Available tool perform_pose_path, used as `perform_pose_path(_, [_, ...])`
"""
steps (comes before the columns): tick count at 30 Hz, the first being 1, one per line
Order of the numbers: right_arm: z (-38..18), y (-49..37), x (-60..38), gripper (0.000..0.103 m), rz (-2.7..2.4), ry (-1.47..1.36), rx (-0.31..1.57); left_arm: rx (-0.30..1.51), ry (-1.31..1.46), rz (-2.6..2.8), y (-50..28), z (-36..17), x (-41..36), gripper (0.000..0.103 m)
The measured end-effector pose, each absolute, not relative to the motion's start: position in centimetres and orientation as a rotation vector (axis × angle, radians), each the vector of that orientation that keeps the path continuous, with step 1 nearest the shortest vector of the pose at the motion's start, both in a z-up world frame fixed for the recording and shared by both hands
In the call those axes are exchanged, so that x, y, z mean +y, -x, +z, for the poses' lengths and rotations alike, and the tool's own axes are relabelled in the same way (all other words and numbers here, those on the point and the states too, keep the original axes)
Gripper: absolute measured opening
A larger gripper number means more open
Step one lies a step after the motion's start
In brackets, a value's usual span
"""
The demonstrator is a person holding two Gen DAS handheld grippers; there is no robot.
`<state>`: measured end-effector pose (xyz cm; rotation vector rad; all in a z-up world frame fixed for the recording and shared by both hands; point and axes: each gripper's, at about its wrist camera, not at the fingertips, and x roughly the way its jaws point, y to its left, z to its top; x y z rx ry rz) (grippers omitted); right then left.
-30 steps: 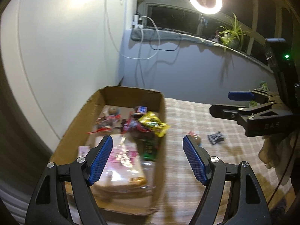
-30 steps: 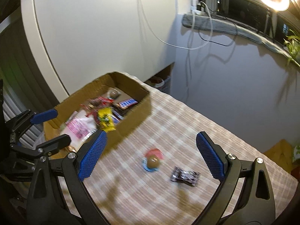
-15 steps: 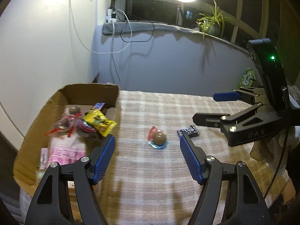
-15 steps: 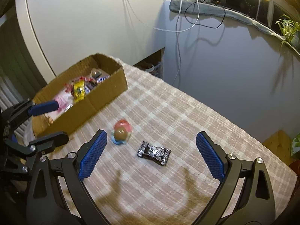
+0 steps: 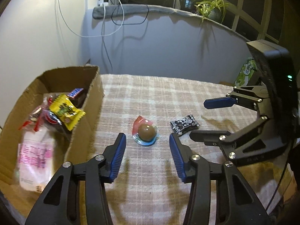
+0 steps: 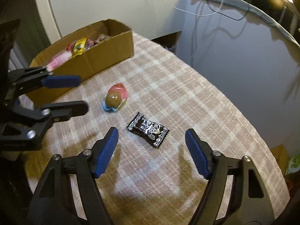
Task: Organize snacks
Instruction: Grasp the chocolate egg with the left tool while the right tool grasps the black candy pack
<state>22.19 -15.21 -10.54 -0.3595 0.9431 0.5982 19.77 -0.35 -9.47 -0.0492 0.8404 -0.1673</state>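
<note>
On the checked cloth: two snacks left loose, near each other.
My left gripper: jaws just been narrowing, nothing gripped; the chocolate ball in its wrapper lies just ahead of them.
My right gripper: also been narrowing, unclenched, black candy packet just ahead, untouched.
Done: cardboard box already holds several snacks.
Left: I judge both pieces need boxing.

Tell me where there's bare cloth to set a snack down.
Free: the checked cloth between the black candy packet and the far edge by the wall. Crowded: the cardboard box, piled with snacks, and the stretch between the box and the chocolate ball.
</note>
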Motion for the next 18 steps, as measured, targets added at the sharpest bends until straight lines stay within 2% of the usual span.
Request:
perform_pose_path(12, [-12.7, -23.4, -14.1, 0.071, 0.644, 0.464, 0.95, 0.876, 0.054, -0.151, -21.6, -10.9, -0.6, 0.043])
perform_pose_path(14, [-12.9, -23.5, -14.0, 0.066, 0.653, 0.472, 0.952, 0.879, 0.052, -0.148, -21.7, -11.1, -0.6, 0.043])
perform_pose_path(18, [-12.9, -23.8, -13.8, 0.062, 0.671, 0.465, 0.946, 0.888, 0.05, -0.144, -22.2, -11.4, -0.6, 0.043])
